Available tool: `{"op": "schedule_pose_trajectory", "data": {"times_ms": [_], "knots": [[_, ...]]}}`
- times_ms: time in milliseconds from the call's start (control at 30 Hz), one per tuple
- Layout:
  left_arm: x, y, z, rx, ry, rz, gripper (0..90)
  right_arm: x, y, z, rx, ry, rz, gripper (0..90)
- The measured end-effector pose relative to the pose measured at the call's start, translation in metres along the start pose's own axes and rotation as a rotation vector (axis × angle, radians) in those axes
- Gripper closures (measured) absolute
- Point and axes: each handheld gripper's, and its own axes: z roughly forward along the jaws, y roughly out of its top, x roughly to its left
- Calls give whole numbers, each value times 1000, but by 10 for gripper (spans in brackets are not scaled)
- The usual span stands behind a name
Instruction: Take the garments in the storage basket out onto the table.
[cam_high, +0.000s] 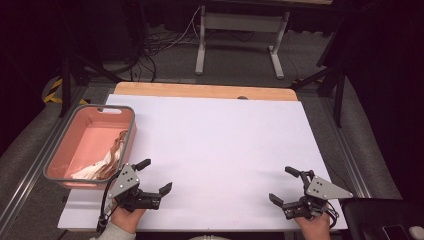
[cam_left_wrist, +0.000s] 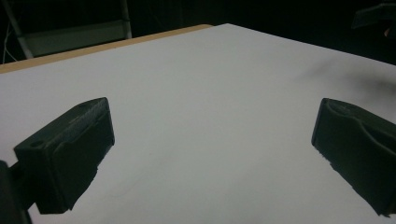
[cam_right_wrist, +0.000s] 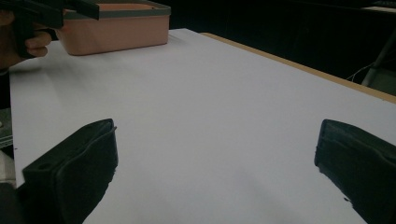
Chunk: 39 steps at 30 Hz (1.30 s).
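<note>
a wide white sheet (cam_high: 220, 150) covers a table, with a strip of bare wooden tabletop (cam_high: 200, 91) showing along its far edge. beyond the table the room is dark: a grey floor, a tangle of cables (cam_high: 160, 40) on it at the left, and the pale metal legs of another table frame (cam_high: 240, 35) standing at the middle. dark stand legs cross the floor at both sides.

at the left edge of the sheet sits a pink rectangular bin (cam_high: 65, 172) with a grey rim. inside it, toward the near right corner, lies a crumpled pile of tan and white material (cam_high: 107, 160); what it is cannot be told. in the right gripper view the same bin (cam_right_wrist: 116, 28) appears at the far left corner of the sheet.

just beside the bin's near corner, the left gripper (cam_high: 155, 176) is held low over the sheet by a hand (cam_high: 125, 217) coming in from the bottom, its two black jaws spread wide with nothing between them. in the left gripper view the jaws stand far apart over bare white sheet.

well apart, near the right edge of the sheet, the right gripper (cam_high: 284, 185) is held by the other hand (cam_high: 315, 225), jaws likewise spread wide and holding nothing. a dark padded object (cam_high: 380, 217) sits at the bottom right corner.
</note>
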Motion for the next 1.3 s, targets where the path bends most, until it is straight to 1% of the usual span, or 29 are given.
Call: {"op": "schedule_pose_trajectory", "data": {"times_ms": [100,267,400,433,467,533,567,633,700,767,800,833,867,900,967,1167,1300], "knots": [[-1,0,1,9,-7,-3,0,0,0,0,-5,1,0,0],[-1,2,-1,9,0,11,0,0,0,0,-5,7,0,0],[0,3,1,20,-9,12,1,1,0,1,0,11,0,0],[-1,3,1,25,-11,17,4,1,0,1,-1,12,-2,0],[-1,4,0,28,-10,36,8,1,0,0,-6,14,-2,0],[-1,5,0,28,-15,34,8,1,0,0,-3,13,-4,0],[0,6,0,29,-20,41,8,1,0,1,-2,13,-6,0],[0,6,-1,28,-24,35,10,2,0,1,-1,12,-13,0],[1,7,-1,32,-26,37,10,2,0,1,-1,12,-15,0],[1,8,1,46,-43,29,15,2,1,1,-4,16,-19,0],[1,8,2,60,-44,44,21,2,1,1,-4,16,-19,0],[0,9,2,69,-49,43,21,2,1,1,-4,16,-19,0],[0,12,1,65,-59,48,28,2,0,1,-3,17,-18,0],[0,12,1,65,-59,48,33,2,0,1,-3,17,-18,0],[0,17,-2,69,-62,53,40,3,1,1,-6,22,-21,0],[2,24,-8,79,-55,62,47,4,1,2,-2,25,-24,0],[5,29,-8,100,-55,70,47,5,2,2,-2,21,-31,2]]}}
